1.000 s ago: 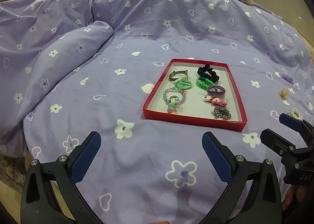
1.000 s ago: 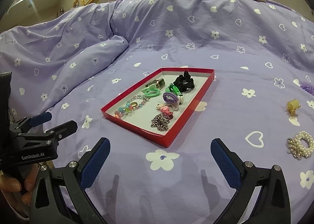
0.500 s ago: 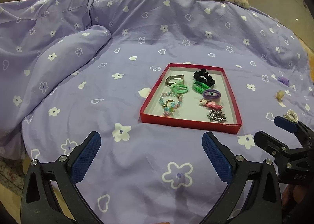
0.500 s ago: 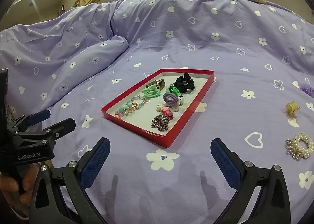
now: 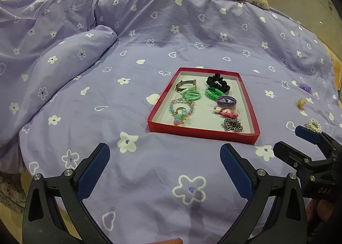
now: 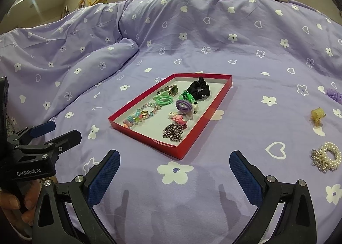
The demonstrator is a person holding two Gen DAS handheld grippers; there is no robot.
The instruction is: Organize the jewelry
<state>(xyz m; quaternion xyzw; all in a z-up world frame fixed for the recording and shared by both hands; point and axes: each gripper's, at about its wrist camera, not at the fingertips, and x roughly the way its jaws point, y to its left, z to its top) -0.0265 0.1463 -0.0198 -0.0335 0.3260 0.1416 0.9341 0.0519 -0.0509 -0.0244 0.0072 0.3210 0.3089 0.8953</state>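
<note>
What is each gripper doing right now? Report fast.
Left gripper: open, holding nothing, above the bedspread.
Right gripper: open, holding nothing.

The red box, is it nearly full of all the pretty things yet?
Mostly. The red box already holds the black scrunchie, chain, beads and hair ties. Nothing is in hand: both grippers' jaws are open and empty. Left on the bed: pearl bracelet, yellow clip, purple flower.

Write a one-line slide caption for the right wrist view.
Open right gripper above a purple bedspread, facing a red tray of jewelry; a pearl bracelet lies outside it.
</note>
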